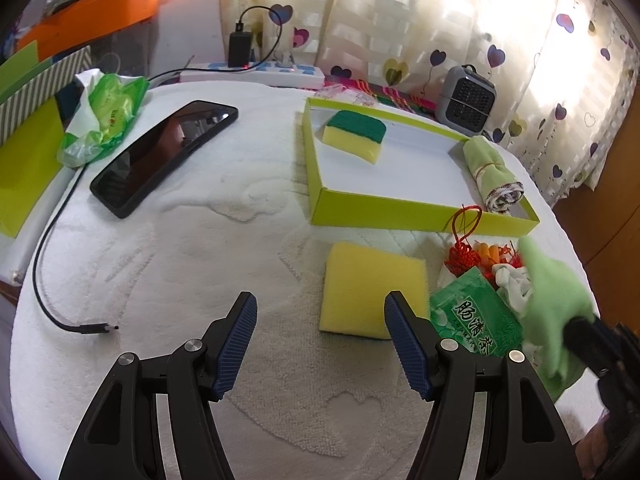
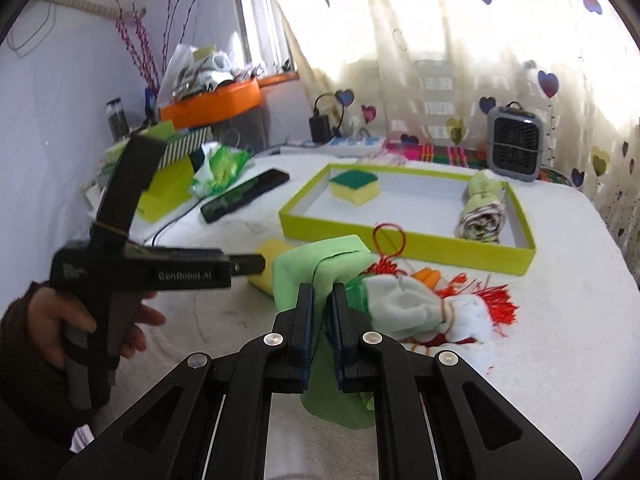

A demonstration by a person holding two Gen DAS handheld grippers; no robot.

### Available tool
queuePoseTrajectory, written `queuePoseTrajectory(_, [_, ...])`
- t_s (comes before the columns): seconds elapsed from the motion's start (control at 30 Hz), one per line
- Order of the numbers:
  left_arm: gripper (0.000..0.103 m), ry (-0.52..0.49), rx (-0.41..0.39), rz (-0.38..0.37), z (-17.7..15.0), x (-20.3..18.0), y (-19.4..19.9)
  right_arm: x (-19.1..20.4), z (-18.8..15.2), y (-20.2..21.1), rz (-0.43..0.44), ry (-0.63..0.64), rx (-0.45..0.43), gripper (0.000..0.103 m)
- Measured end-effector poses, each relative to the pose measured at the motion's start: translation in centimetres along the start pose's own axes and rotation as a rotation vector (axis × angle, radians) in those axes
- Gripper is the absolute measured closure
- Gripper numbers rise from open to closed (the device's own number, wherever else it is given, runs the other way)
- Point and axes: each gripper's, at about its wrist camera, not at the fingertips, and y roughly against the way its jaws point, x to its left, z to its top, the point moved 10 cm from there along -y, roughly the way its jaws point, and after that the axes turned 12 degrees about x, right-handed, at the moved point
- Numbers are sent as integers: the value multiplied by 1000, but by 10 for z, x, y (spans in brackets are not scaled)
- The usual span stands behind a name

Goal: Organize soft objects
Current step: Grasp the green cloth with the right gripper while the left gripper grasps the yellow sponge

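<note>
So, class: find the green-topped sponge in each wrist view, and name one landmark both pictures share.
Left wrist view: green-topped sponge lies upper centre, in the lime tray's far-left corner.
Right wrist view: the sponge lies centre, slightly above the middle, in the same corner.
Shared landmark: grey heater behind the tray.

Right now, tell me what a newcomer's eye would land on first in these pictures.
First, the light green cloth pinched in the shut jaws of the right gripper, lifted over the white towel-covered table. Behind it sits the lime-green tray, holding a green-topped sponge and a rolled towel. In front of the tray lies a plain yellow sponge, near the open left gripper.
</note>
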Motion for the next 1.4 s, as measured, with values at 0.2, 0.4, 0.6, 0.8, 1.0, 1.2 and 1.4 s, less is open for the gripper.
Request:
queuePoseTrajectory(0.2, [37, -29, 4, 3, 3, -7, -3, -5, 9, 17, 25, -29, -59, 94])
queuePoseTrajectory(0.4, [37, -61, 6, 22, 7, -15, -5, -11, 21, 34, 83, -74, -126, 94])
queuePoseTrajectory(0.6, [37, -103, 2, 8, 8, -30, -5, -26, 30, 48, 144, -147, -171, 94])
queuePoseTrajectory(0.8, [37, -112, 23, 49, 8, -32, -15, -37, 33, 52, 134, -172, -186, 94])
queuePoseTrajectory(1.0, [37, -102, 25, 74, 8, -28, -17, -42, 31, 48, 138, -171, -174, 94])
queuePoseTrajectory(1.2, [37, -94, 37, 81, 8, -26, -21, -46, 30, 44, 148, -178, -167, 94])
queuePoseTrajectory(1.4, [44, -81, 41, 71, 10, -26, -24, -50, 28, 42, 149, -187, -158, 94])
